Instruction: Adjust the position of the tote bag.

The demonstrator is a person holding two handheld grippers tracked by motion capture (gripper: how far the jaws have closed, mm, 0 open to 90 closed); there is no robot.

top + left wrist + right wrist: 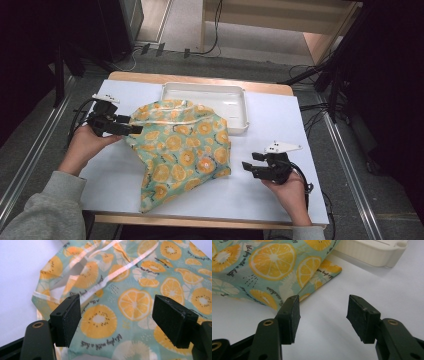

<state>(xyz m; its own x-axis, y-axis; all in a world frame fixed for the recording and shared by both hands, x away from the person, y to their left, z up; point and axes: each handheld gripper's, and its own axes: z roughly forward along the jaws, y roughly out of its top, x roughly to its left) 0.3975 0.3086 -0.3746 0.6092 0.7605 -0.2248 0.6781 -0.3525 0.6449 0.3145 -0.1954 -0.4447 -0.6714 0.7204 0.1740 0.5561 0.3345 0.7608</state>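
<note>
A teal cloth printed with orange slices lies crumpled in the middle of the white table. My left gripper reaches its upper left edge from the left. In the left gripper view the cloth spreads under and beyond the left gripper, whose jaws stand wide apart with neither pad pressing on it. My right gripper hovers just right of the cloth's lower right corner. In the right gripper view the right gripper is open over bare table, the cloth a short way ahead on its left.
A shallow white tray stands at the back of the table, its near edge touched by the cloth; the tray also shows at the top right of the right gripper view. Cables and dark stands surround the table.
</note>
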